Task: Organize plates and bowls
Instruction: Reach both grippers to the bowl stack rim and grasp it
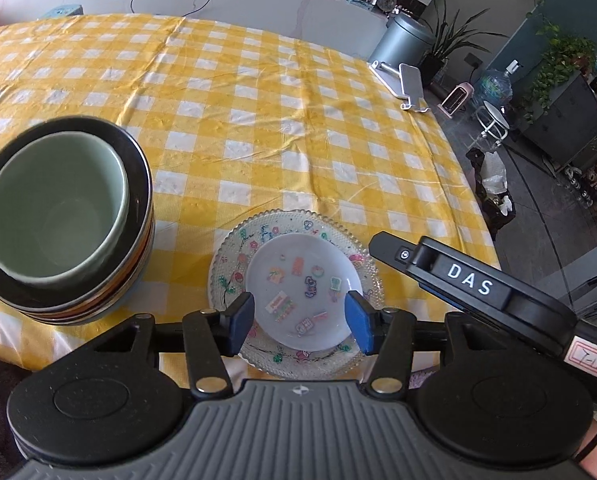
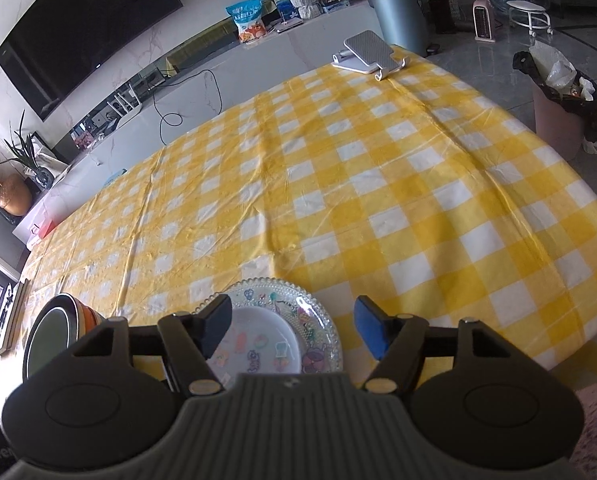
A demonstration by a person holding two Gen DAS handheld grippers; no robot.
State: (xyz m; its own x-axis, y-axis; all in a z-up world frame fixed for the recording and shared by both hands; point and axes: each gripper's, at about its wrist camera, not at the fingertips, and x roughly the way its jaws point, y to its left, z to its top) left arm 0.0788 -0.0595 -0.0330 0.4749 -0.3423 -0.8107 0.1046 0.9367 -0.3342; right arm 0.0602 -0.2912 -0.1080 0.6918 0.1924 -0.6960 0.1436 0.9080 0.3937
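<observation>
A small white plate (image 1: 304,292) with cartoon stickers lies on a clear beaded glass plate (image 1: 234,256) near the table's front edge. My left gripper (image 1: 300,320) is open, its blue pads either side of the white plate and above it. A pale green bowl (image 1: 54,216) sits nested in a stack of dark-rimmed striped bowls (image 1: 138,256) at the left. In the right wrist view my right gripper (image 2: 294,330) is open and empty above the glass plate (image 2: 318,320) and white plate (image 2: 258,344); the bowl stack (image 2: 64,320) is at lower left.
The table carries a yellow and white checked cloth (image 1: 258,120). A white phone stand (image 2: 364,54) sits at its far corner. A grey bin (image 2: 398,12) and a pink bin with a black bag (image 2: 558,92) stand on the floor beyond.
</observation>
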